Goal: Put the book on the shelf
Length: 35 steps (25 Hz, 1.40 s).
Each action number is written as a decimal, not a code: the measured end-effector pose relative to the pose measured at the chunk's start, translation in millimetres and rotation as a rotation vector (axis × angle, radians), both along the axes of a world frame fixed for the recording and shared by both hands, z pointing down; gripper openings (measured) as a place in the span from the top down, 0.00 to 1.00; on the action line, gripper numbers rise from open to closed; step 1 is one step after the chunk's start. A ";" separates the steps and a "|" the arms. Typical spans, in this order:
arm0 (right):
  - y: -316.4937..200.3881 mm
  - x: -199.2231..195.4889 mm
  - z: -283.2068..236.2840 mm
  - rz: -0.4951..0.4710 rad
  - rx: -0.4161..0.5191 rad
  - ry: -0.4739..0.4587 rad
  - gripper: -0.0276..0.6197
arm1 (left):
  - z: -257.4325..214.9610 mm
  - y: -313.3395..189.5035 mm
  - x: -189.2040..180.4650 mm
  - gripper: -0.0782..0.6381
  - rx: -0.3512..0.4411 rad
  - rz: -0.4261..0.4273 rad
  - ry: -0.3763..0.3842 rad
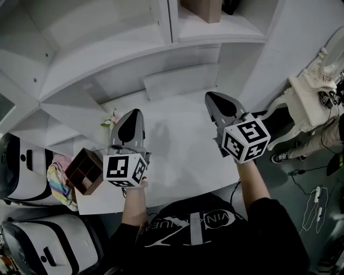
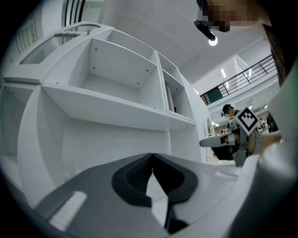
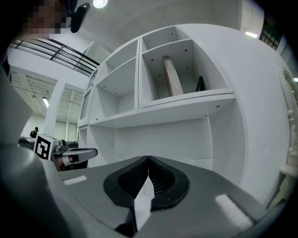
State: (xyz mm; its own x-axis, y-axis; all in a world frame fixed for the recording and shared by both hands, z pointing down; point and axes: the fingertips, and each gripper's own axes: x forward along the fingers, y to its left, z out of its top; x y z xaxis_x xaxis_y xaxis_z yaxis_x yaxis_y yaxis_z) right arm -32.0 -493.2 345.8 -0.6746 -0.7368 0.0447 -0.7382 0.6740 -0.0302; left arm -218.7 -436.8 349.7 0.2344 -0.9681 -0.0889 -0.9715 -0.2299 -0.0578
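Observation:
A brown book stands in the upper right compartment of the white shelf; in the right gripper view the book leans against the compartment's back. Both grippers hover level over the white table, pointing at the shelf. My left gripper is shut with nothing between its jaws, and its tips meet. My right gripper is shut and empty too, its tips closed together. Each gripper view shows the other gripper off to the side.
A small dark thing stands beside the book. A brown compartment box sits at the table's left edge, with pink flowers behind it. An ornate white side table stands at the right, and cables lie on the floor.

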 end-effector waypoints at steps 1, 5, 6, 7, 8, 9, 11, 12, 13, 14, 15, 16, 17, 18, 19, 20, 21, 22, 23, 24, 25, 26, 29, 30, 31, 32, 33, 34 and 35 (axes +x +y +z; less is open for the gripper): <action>0.9 0.1 2.9 -0.002 -0.002 0.001 0.95 | 1.2 1.2 -1.1 0.89 -0.001 -0.004 -0.001; 3.7 0.6 12.9 -0.008 -0.012 0.008 0.95 | 6.7 5.7 -5.5 0.89 -0.006 -0.022 0.002; 4.0 1.0 15.1 -0.008 -0.014 0.009 0.95 | 8.1 6.6 -6.5 0.89 -0.007 -0.028 0.002; 4.3 1.2 17.1 -0.009 -0.015 0.010 0.95 | 9.4 7.2 -7.6 0.89 -0.008 -0.033 0.000; 4.4 1.1 19.1 -0.010 -0.016 0.011 0.95 | 10.7 7.7 -8.7 0.89 -0.010 -0.039 -0.002; 4.5 0.7 20.9 -0.012 -0.018 0.011 0.95 | 11.9 8.1 -9.9 0.89 -0.012 -0.044 -0.005; 5.2 -0.2 24.1 -0.015 -0.020 0.010 0.95 | 13.9 9.0 -12.4 0.89 -0.016 -0.053 -0.005; 5.7 -0.5 25.3 -0.016 -0.021 0.009 0.95 | 14.7 9.5 -13.3 0.89 -0.018 -0.057 -0.004; 6.1 -0.6 26.3 -0.018 -0.021 0.008 0.95 | 15.5 9.8 -14.0 0.89 -0.020 -0.061 -0.002; 6.3 -0.6 27.3 -0.019 -0.022 0.006 0.95 | 16.4 10.0 -14.5 0.89 -0.022 -0.064 -0.001; 6.4 -0.5 28.1 -0.020 -0.024 0.004 0.95 | 17.2 10.1 -15.0 0.89 -0.024 -0.066 0.000; 6.3 -0.3 28.9 -0.021 -0.025 0.002 0.95 | 17.8 10.3 -15.5 0.89 -0.025 -0.068 0.000; 6.2 0.0 29.6 -0.021 -0.026 0.000 0.95 | 18.4 10.6 -16.1 0.89 -0.026 -0.071 0.000; 6.0 0.4 30.2 -0.021 -0.027 -0.003 0.95 | 18.9 10.9 -17.1 0.89 -0.028 -0.075 0.000; 5.8 0.7 30.6 -0.021 -0.028 -0.006 0.95 | 19.4 11.1 -18.2 0.89 -0.029 -0.079 0.000; 5.6 0.9 31.1 -0.021 -0.029 -0.010 0.95 | 19.8 11.1 -19.3 0.89 -0.029 -0.082 0.001; 5.4 1.0 31.7 -0.021 -0.030 -0.013 0.95 | 20.2 11.1 -20.3 0.89 -0.030 -0.085 0.000; 5.2 0.9 32.4 -0.021 -0.031 -0.015 0.95 | 20.4 11.1 -21.0 0.89 -0.031 -0.088 0.000; 5.0 0.8 33.0 -0.022 -0.032 -0.016 0.95 | 20.5 11.0 -21.5 0.89 -0.031 -0.090 0.000; 4.7 0.8 33.5 -0.023 -0.033 -0.018 0.95 | 20.7 10.8 -21.8 0.89 -0.031 -0.092 0.000; 4.4 0.7 33.9 -0.023 -0.034 -0.019 0.95 | 20.7 10.6 -22.0 0.89 -0.031 -0.093 0.001; 4.2 0.7 34.1 -0.024 -0.035 -0.021 0.95 | 20.8 10.4 -22.2 0.89 -0.031 -0.095 0.001; 3.3 1.2 34.5 -0.022 -0.037 -0.025 0.95 | 20.6 9.9 -22.5 0.89 -0.031 -0.096 0.002; 2.9 1.2 34.8 -0.021 -0.038 -0.026 0.95 | 20.5 9.6 -22.6 0.89 -0.031 -0.096 0.003; 2.5 1.1 35.1 -0.021 -0.039 -0.027 0.95 | 20.4 9.4 -22.8 0.89 -0.031 -0.096 0.004; 2.1 1.0 35.4 -0.022 -0.040 -0.028 0.95 | 20.5 9.0 -23.0 0.89 -0.031 -0.096 0.005; 1.7 1.1 35.7 -0.022 -0.041 -0.029 0.95 | 20.5 8.6 -22.9 0.89 -0.031 -0.096 0.006; 1.3 1.3 36.0 -0.023 -0.042 -0.030 0.95 | 20.4 8.3 -22.6 0.89 -0.031 -0.096 0.007; 1.0 1.6 36.3 -0.024 -0.043 -0.031 0.95 | 20.3 8.0 -22.3 0.89 -0.031 -0.097 0.008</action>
State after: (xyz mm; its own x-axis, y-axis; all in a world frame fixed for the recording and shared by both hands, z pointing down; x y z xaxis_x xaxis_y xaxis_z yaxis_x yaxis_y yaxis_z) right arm -30.4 -492.2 382.0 -0.6933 -0.7186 0.0547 -0.7203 0.6888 -0.0817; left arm -241.0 -428.7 370.0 0.1390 -0.9885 -0.0598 -0.9896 -0.1365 -0.0447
